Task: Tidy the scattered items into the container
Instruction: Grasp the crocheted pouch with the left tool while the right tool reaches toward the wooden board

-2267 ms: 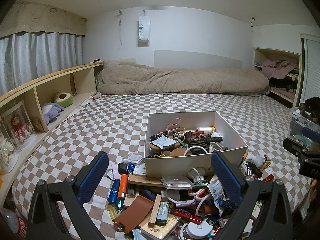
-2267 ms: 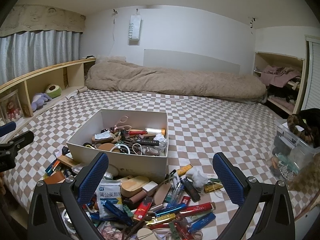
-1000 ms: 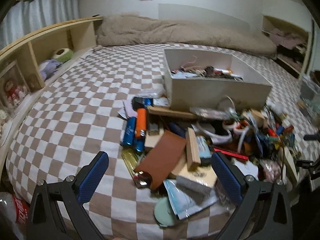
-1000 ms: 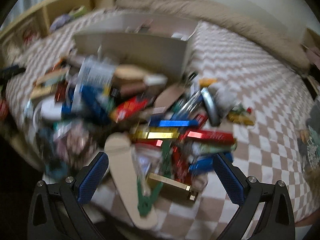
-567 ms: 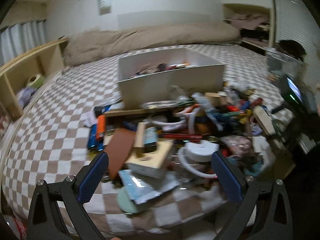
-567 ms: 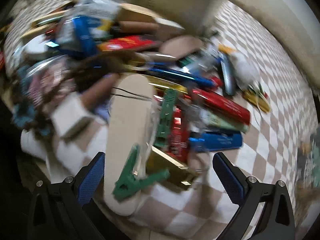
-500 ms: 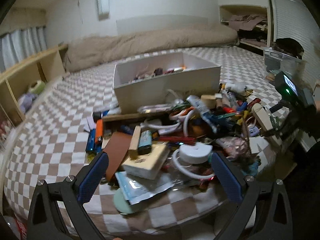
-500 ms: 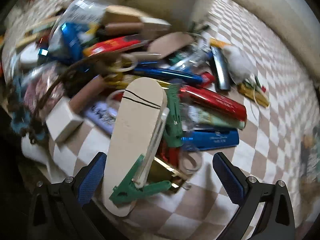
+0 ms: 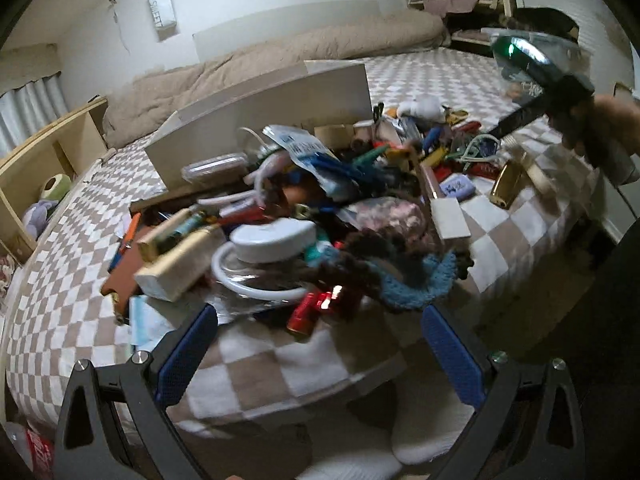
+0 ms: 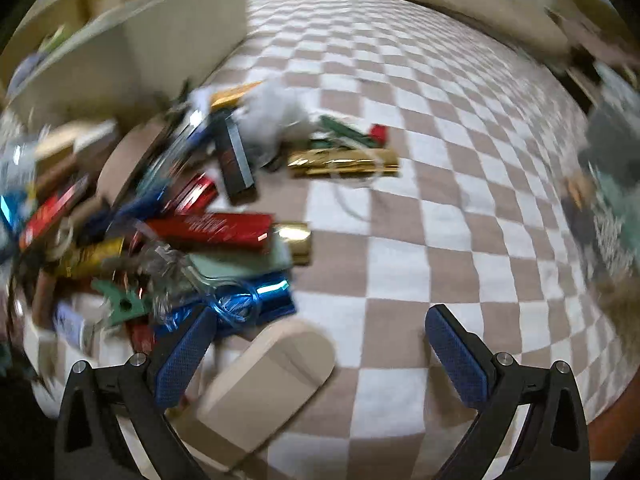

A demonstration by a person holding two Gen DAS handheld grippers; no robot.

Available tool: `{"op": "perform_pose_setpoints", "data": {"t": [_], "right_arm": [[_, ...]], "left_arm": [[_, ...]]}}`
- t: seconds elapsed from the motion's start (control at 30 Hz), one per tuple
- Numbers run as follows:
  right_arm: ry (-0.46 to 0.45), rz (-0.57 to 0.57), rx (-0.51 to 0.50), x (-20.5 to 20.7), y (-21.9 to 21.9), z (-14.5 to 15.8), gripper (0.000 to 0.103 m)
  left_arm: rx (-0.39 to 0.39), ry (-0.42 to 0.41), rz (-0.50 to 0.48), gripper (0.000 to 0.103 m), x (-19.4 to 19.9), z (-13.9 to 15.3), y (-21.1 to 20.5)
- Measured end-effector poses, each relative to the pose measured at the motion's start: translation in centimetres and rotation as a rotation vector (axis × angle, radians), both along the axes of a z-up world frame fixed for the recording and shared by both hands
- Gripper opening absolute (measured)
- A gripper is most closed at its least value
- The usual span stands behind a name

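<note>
A heap of small items lies on the checkered bed in front of the white box. In the left wrist view the heap holds a white round case, a blue knitted cloth and a cream box. My left gripper is open and empty, low at the bed's near edge. My right gripper is open and empty above a beige oval board, next to a blue foil tube and a red box. The right gripper's body also shows in the left wrist view.
The white box's wall stands at the far left of the right wrist view. A gold wrapped bar and a white plush lie beyond. Wooden shelves run along the left. A rolled duvet lies at the back.
Both grippers have dropped low toward the heap. The left view swung to the heap's near edge. The right gripper moved right, so the beige board now lies between its fingers.
</note>
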State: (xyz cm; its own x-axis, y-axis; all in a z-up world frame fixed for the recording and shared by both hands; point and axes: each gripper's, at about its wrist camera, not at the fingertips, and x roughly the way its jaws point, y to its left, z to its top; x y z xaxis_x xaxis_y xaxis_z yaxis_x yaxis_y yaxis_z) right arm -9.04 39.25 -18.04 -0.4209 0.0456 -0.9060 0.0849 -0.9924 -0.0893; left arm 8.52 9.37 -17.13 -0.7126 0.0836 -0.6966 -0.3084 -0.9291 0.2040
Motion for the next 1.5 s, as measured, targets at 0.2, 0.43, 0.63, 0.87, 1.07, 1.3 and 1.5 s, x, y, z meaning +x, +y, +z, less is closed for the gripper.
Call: {"op": "perform_pose_setpoints", "data": {"t": [0.2, 0.43, 0.63, 0.87, 1.07, 1.3, 1.5], "right_arm": [[0.081, 0.041, -0.042, 2.0, -0.1, 3.3, 0.103], [0.044, 0.323, 0.067, 5.2, -3.5, 5.2, 0.103], [-0.056, 0.482, 0.199, 6.5, -4.9, 2.2, 0.103], [-0.114, 0.493, 0.235, 6.6, -5.0, 0.1, 0.103], [-0.112, 0.568, 0.216, 7.8, -6.5, 0.6, 0.103], [-0.159, 0.514, 0.237, 6.7, -6.7, -1.5, 0.103], [-0.125, 0.351, 0.069, 5.0, -4.2, -0.8, 0.103]], "left_arm": [[-0.039, 0.039, 0.058, 0.103, -1.4, -0.9, 1.3], [-0.018, 0.061, 0.103, 0.103, -4.0, -0.8, 2.1], [0.039, 0.087, 0.171, 0.103, -6.9, 0.2, 1.8], [0.021, 0.187, 0.265, 0.103, -11.0, 2.4, -0.2], [0.025, 0.173, 0.373, 0.103, -13.7, 3.3, -5.1], [0.232, 0.078, 0.191, 0.103, -11.3, 4.8, -6.5], [0.222, 0.050, 0.015, 0.103, -9.2, 4.8, -1.7]]}}
